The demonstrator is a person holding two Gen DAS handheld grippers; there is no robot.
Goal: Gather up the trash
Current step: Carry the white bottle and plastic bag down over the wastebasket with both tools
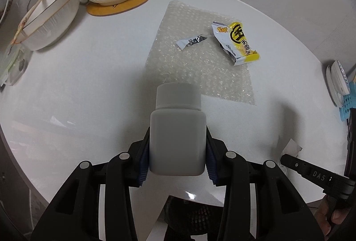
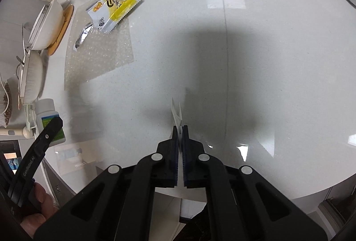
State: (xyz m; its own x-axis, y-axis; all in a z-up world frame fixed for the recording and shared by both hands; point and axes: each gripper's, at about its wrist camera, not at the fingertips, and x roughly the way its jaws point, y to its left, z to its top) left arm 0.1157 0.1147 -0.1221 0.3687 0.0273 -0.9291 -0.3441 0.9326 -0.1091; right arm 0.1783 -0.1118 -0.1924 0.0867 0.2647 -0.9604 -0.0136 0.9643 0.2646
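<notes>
The right gripper [image 2: 180, 129] pinches a white paper scrap [image 2: 176, 113] above the table [image 2: 267, 63].

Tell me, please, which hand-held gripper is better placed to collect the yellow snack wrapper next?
Neither is free. The left hand-held gripper holds a white bottle; the right pinches a paper scrap. The wrapper looks nearer the left one.

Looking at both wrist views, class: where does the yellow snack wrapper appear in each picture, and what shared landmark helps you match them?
Left wrist: yellow snack wrapper lies right of centre, upper half, on the bubble wrap sheet.
Right wrist: it lies upper left, on that sheet.
Shared landmark: the torn silver strip beside it.
</notes>
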